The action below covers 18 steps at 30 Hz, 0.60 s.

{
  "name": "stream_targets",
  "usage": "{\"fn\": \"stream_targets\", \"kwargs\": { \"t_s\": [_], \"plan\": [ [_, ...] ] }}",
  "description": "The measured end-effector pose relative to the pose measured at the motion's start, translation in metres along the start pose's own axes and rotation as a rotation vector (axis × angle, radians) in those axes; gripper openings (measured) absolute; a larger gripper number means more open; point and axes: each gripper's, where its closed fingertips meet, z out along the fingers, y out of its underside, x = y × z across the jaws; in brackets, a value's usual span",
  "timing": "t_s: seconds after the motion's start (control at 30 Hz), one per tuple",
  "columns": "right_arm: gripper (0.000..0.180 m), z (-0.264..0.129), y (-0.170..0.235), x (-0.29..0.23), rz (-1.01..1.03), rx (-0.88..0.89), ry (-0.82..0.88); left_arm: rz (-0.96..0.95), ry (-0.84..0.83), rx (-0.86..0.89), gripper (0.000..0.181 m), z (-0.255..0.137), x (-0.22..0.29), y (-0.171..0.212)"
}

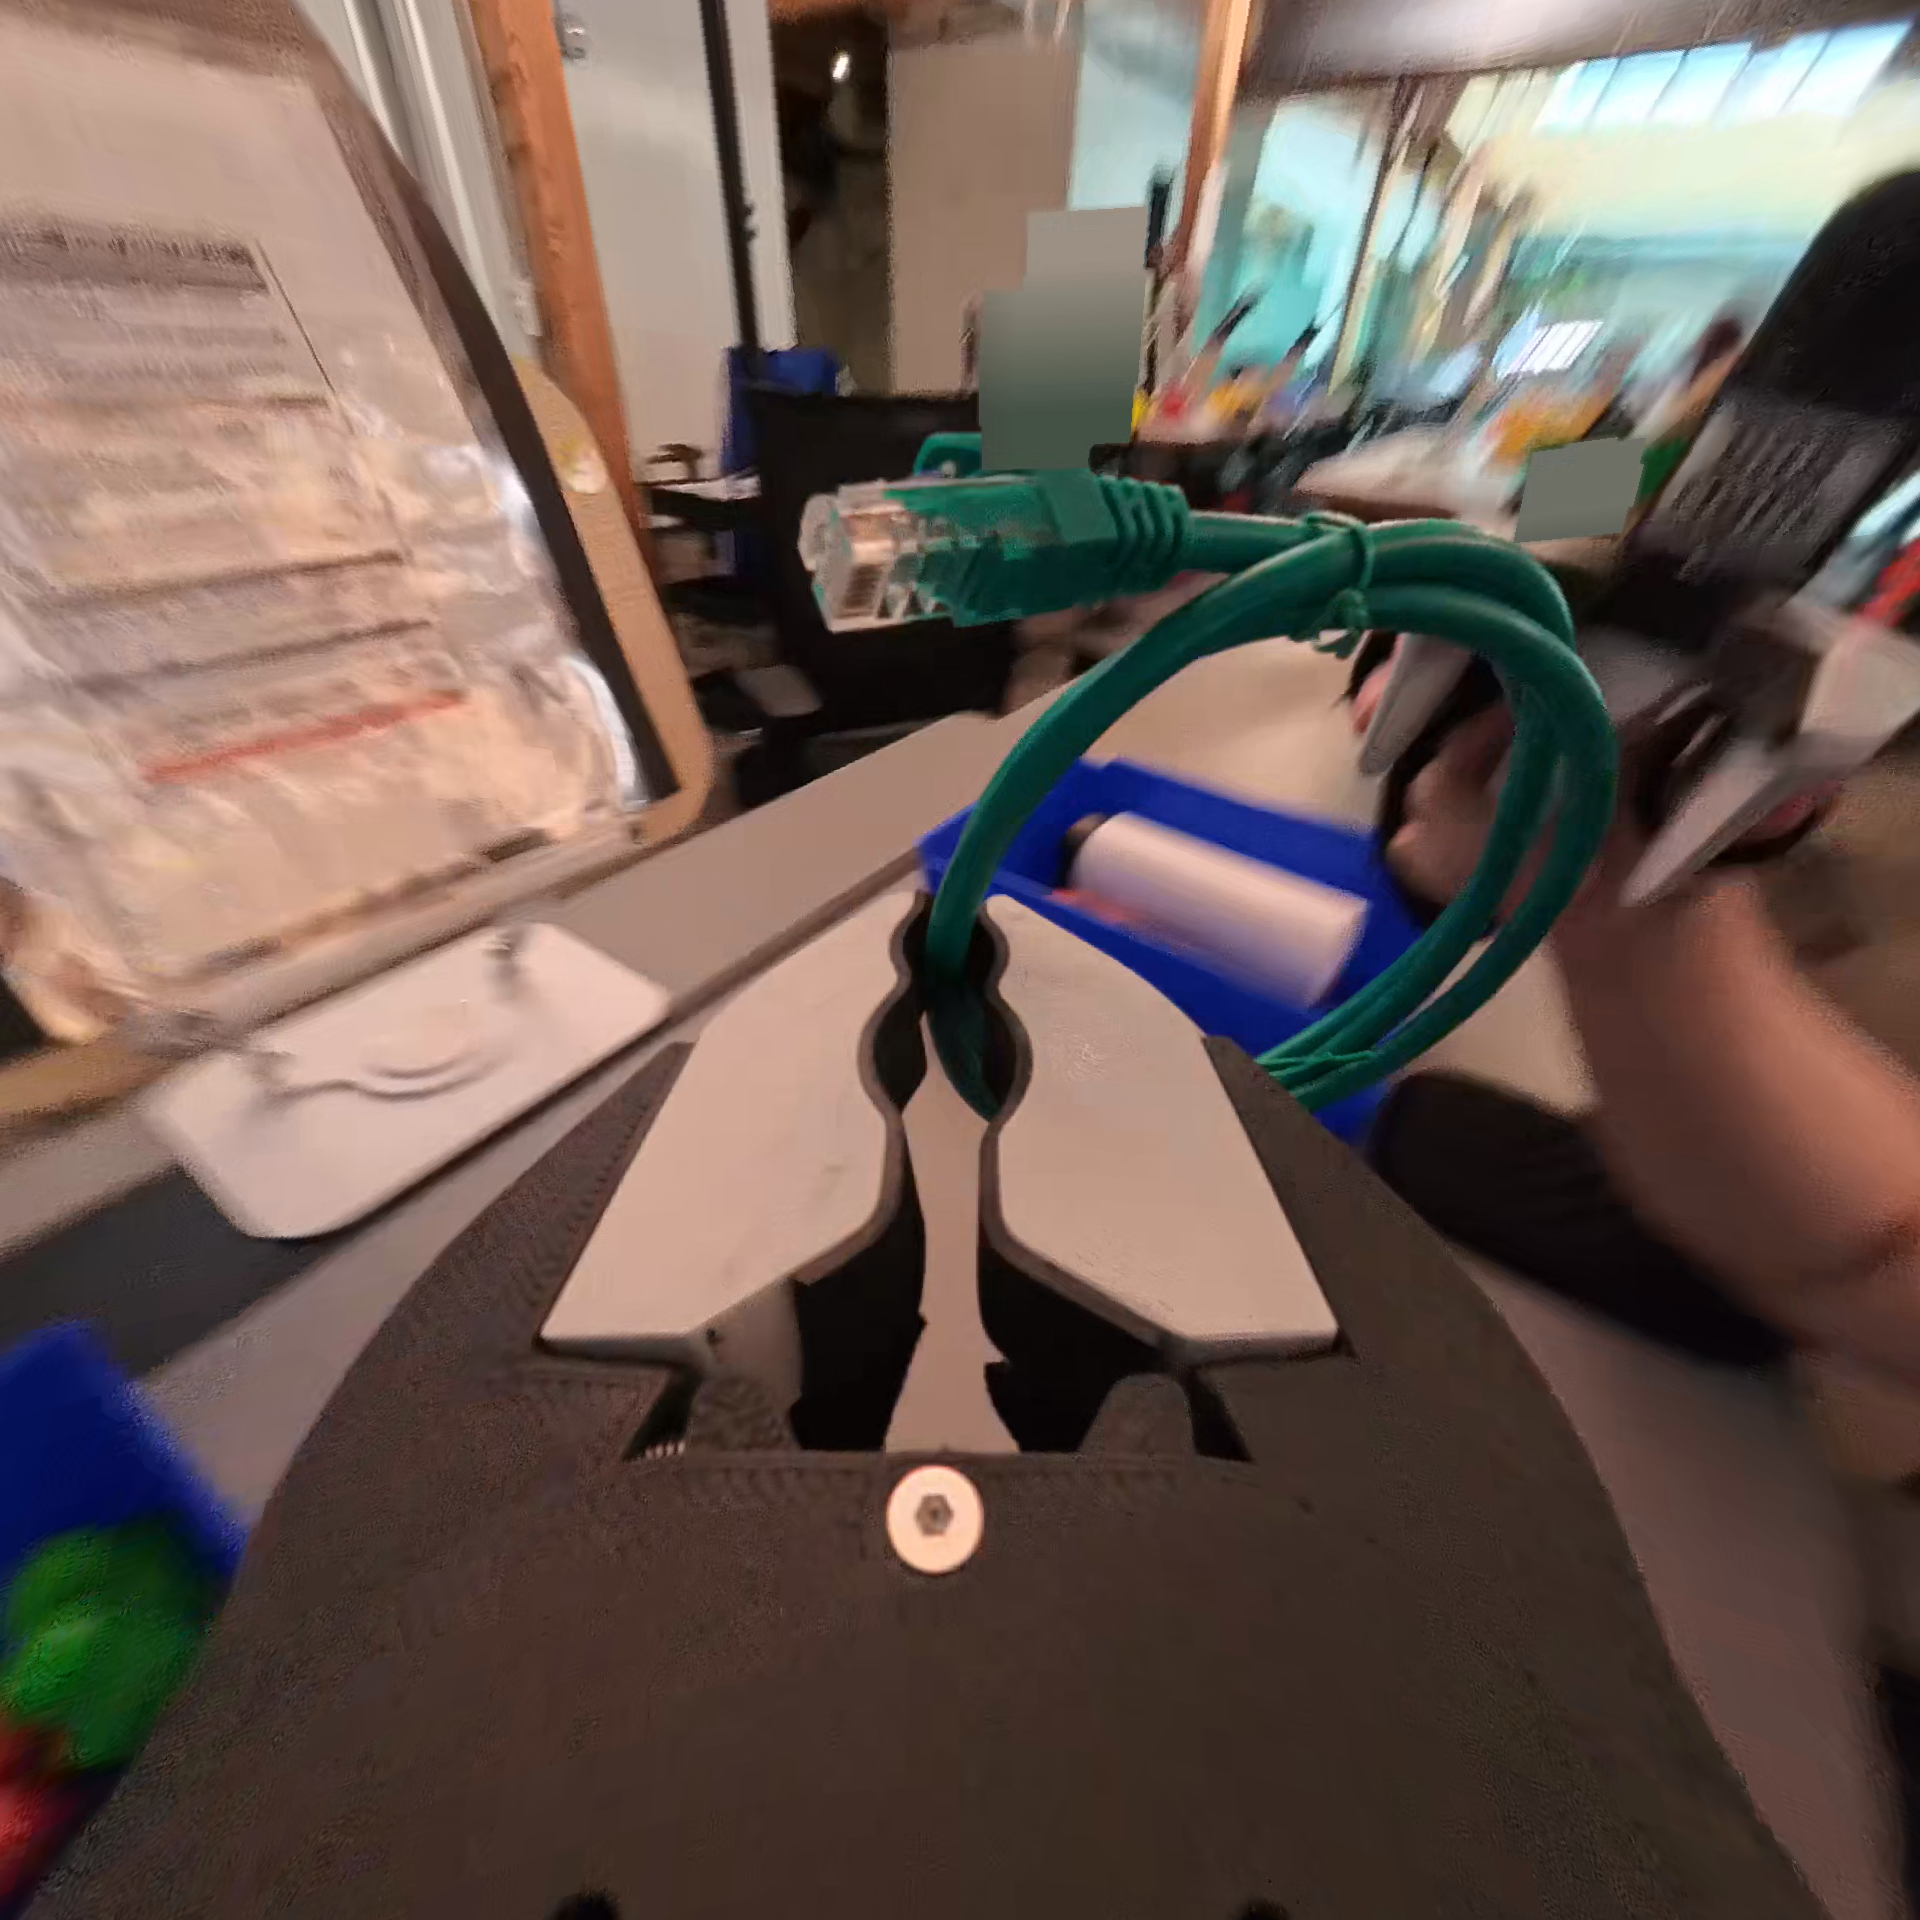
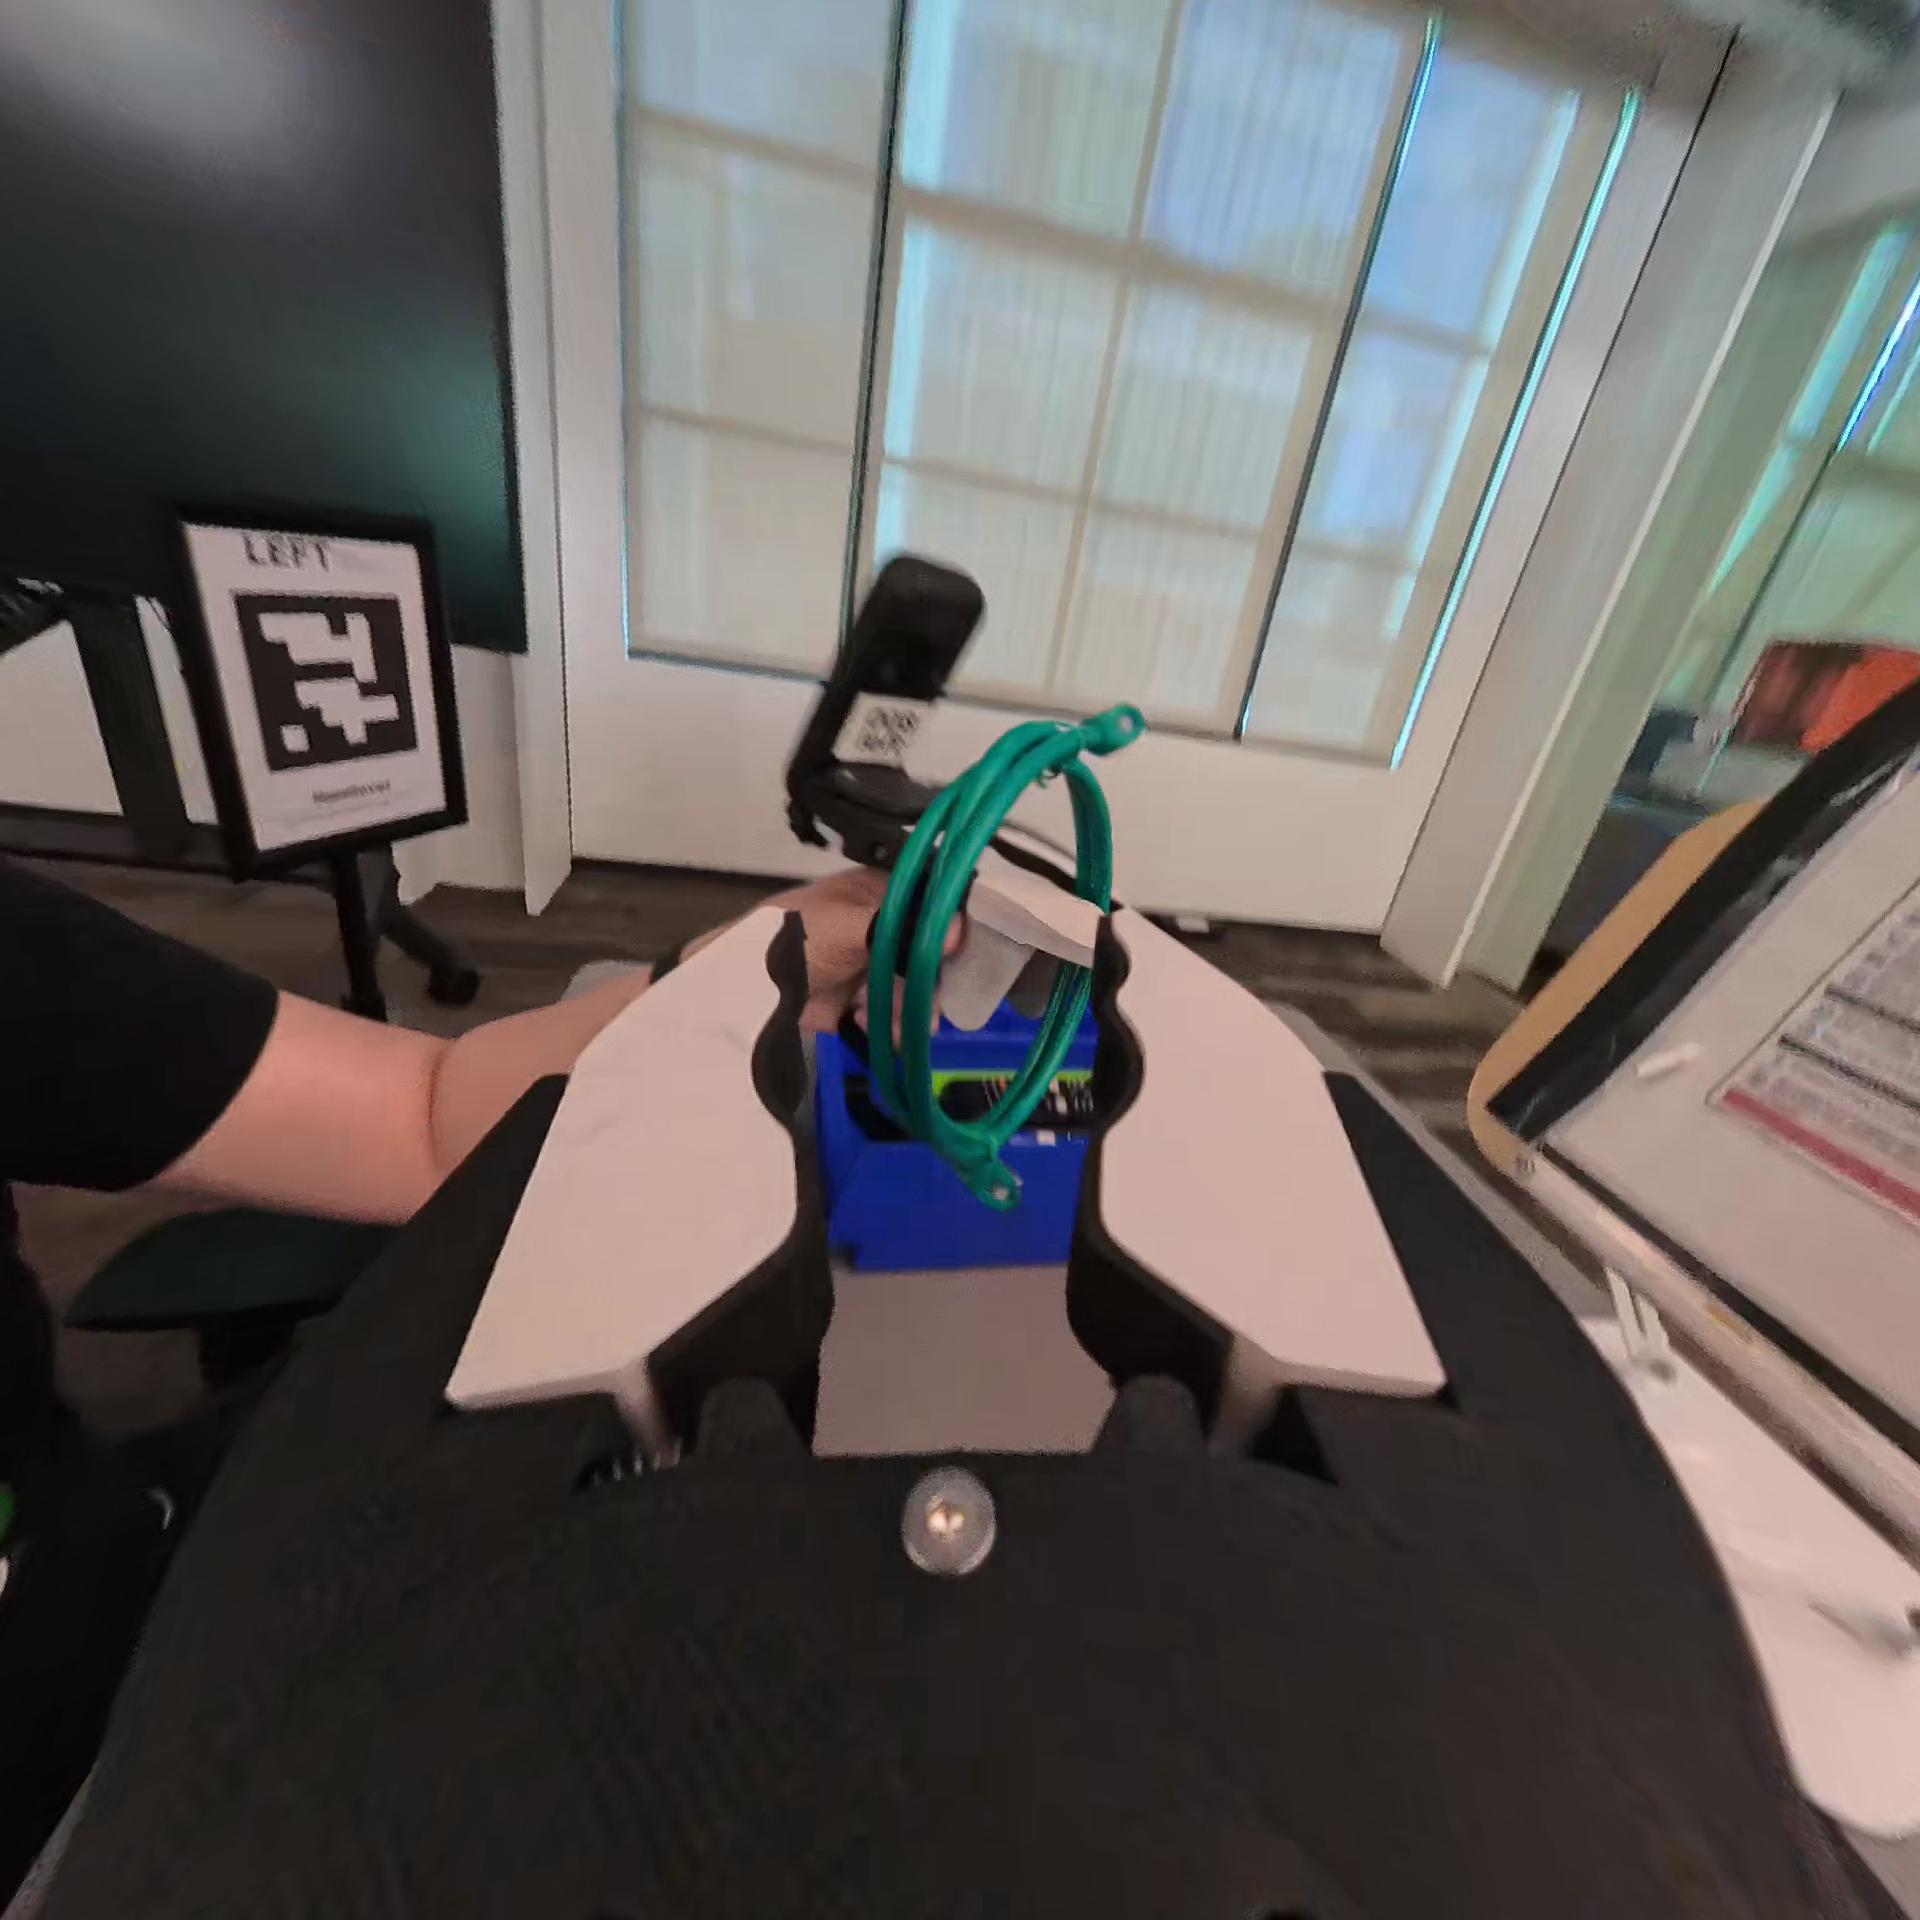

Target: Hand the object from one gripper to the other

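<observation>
Right at the near edge of the action, the left gripper (image 1: 951,997) has its pale fingers squeezed together on a coiled green network cable (image 1: 1299,748), pinching the bundle at the low end of the loop. The coil rises from that pinch and arcs away to the right, its clear plug (image 1: 868,556) poking out level toward the left at the top.

Coming in from the right, the right gripper (image 2: 951,1023) has its jaws spread wide, nothing between them yet. Through its own camera the loop hangs dead ahead in the gap, seen nearly edge-on, its long axis close to upright. In the left view one of its fingers looks to poke through the loop, though blur hides any contact. I judge the handover still to come: the right jaws need to close on the coil's far-right strands, clear of the left's pinch.

Just beyond and below sits a blue bin (image 2: 935,1205) on the grey table (image 1: 790,862), so dropping low means bumping its rim. There is open air above. A framed board (image 1: 343,468) stands far left, well apart from the swap.
</observation>
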Motion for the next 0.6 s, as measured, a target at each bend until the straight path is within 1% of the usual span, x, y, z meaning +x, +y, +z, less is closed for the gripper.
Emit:
{"fn": "stream_targets", "kwargs": {
  "t_s": [0.1,0.2,0.33,0.43,0.5,0.57,0.6],
  "plan": [
    [0.052,-0.007,-0.013,-0.005,0.081,0.108,-0.083,-0.337,0.191,0.083,0.005,-0.01,-0.005,-0.009],
    [0.051,-0.005,-0.014,-0.01,0.221,0.158,-0.188,-0.547,0.349,0.107,0.005,-0.01,-0.005,-0.008],
    [0.051,0.009,0.0,-0.016,0.324,0.159,-0.259,-0.647,0.45,0.117,0.005,0.003,0.004,0.0],
    [0.055,0.02,0.007,-0.018,0.407,0.182,-0.287,-0.718,0.518,0.122,0.005,0.014,0.015,0.005],
    [0.054,0.029,0.019,-0.02,0.405,0.146,-0.275,-0.729,0.523,0.1,0.005,0.022,0.02,0.013],
    [0.053,0.036,0.029,-0.023,0.356,0.095,-0.254,-0.736,0.533,0.078,0.005,0.027,0.025,0.019],
    [0.042,0.037,0.032,-0.025,0.323,0.075,-0.252,-0.745,0.553,0.082,0.006,0.028,0.028,0.019]
  ]
}}
